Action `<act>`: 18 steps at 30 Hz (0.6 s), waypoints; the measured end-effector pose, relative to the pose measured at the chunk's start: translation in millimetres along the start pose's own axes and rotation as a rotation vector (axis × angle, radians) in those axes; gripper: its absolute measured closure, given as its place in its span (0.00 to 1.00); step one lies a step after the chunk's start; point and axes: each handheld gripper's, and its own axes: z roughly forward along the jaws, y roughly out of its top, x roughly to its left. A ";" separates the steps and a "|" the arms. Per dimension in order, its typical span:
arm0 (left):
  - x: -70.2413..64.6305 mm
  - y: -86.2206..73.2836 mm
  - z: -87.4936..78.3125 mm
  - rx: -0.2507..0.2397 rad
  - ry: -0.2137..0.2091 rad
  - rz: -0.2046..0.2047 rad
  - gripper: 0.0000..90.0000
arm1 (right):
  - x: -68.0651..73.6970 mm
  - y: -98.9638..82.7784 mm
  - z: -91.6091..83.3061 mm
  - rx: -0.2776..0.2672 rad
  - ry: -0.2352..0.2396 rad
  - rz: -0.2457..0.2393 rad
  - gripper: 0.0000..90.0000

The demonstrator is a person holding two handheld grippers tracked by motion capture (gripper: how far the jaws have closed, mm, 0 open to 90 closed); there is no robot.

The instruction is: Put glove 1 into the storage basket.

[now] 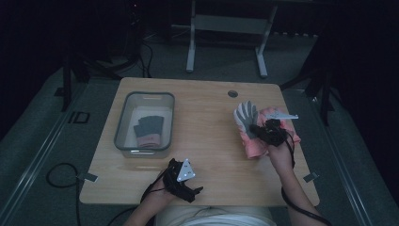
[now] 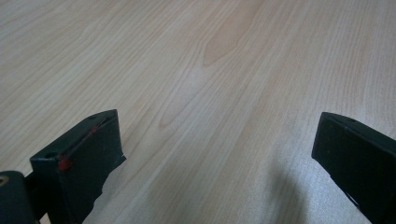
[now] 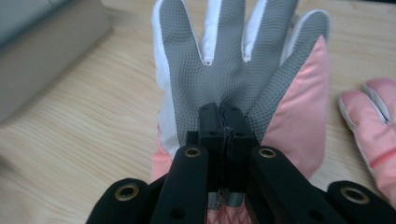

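Observation:
A pink glove with a grey textured palm (image 1: 246,118) is held up over the right side of the wooden table (image 1: 207,141). My right gripper (image 1: 262,129) is shut on it. In the right gripper view the jaws (image 3: 219,114) pinch the grey palm (image 3: 224,65) just below the fingers, which point away from me. A second pink glove (image 3: 373,123) lies on the table to its right. My left gripper (image 1: 186,178) rests near the table's front edge. Its jaws (image 2: 217,123) stand wide open over bare wood.
A grey plastic bin (image 1: 123,123) stands on the left half of the table with a dark grey and pink glove (image 1: 149,130) lying inside. A round cable hole (image 1: 232,93) sits near the far edge. A frame on legs (image 1: 226,42) stands beyond the table.

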 end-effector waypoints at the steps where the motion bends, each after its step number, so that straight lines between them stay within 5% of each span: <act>1: -0.4 -0.4 0.4 0.004 -0.001 0.003 0.02 | 5.7 2.5 -2.4 -0.008 -0.011 0.008 0.98; 3: -0.9 -0.5 0.4 0.006 0.001 0.012 0.02 | 28.8 9.4 -13.3 -0.078 -0.039 0.061 0.98; 7: 1.0 -1.1 -1.0 -0.005 0.014 0.013 0.02 | 51.2 12.6 -21.3 -0.134 -0.072 0.080 0.98; 11: 3.8 -2.4 -2.7 -0.008 0.022 0.011 0.02 | 68.5 11.9 -10.9 -0.102 -0.110 0.094 0.98; 13: 3.6 -2.1 -3.6 -0.012 0.021 0.008 0.02 | 74.1 1.8 7.9 -0.053 -0.134 0.123 0.98; 18: 2.1 -0.9 -3.1 -0.023 0.024 0.014 0.02 | 76.9 -16.0 41.1 0.014 -0.119 0.177 0.98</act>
